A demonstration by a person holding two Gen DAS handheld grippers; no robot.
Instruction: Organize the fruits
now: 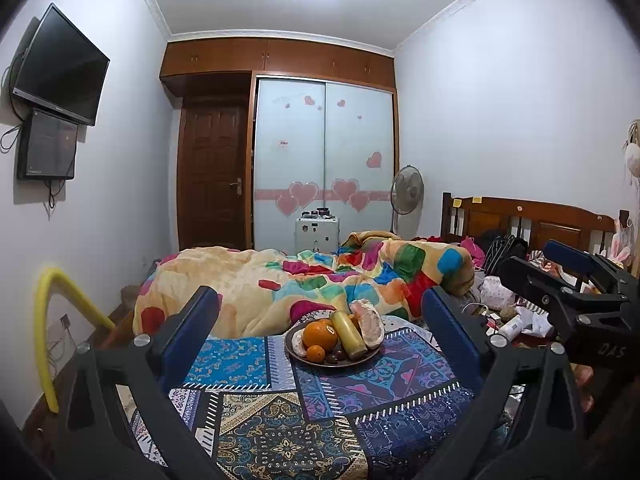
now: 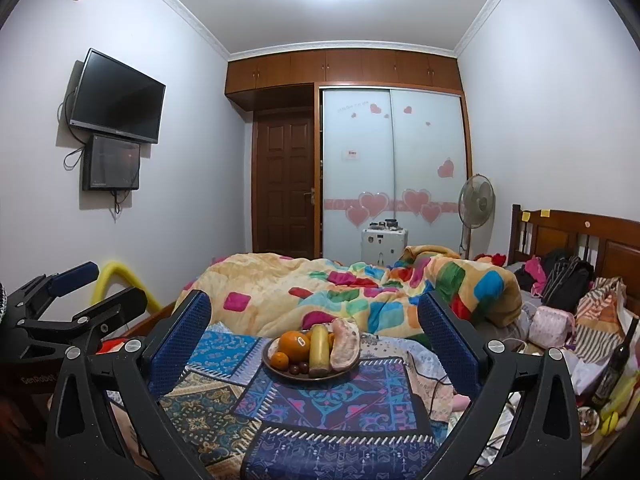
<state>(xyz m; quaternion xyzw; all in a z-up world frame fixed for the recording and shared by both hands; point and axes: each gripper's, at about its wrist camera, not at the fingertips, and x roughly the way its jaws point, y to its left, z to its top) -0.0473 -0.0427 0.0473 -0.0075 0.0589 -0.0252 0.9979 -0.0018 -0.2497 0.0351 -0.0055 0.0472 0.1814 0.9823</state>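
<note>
A brown plate [image 1: 297,354] [image 2: 269,364] of fruit sits on a patterned blue cloth [image 1: 256,364] [image 2: 320,400]. It holds a large orange [image 1: 320,334] [image 2: 294,345], a small orange [image 1: 315,353] [image 2: 279,360], a yellow banana [image 1: 349,334] [image 2: 319,350], peeled pomelo segments [image 1: 368,322] [image 2: 345,346] and dark grapes [image 1: 336,356] [image 2: 299,368]. My left gripper [image 1: 320,320] is open and empty, short of the plate. My right gripper [image 2: 314,320] is open and empty, also short of it. Each gripper shows at the edge of the other's view.
A rumpled colourful blanket [image 1: 312,276] [image 2: 360,288] lies on the bed behind the plate. Clutter, bags and a dark bottle [image 2: 616,364] lie to the right. A yellow foam tube [image 1: 44,332] stands on the left. A door, wardrobe and fan stand at the back.
</note>
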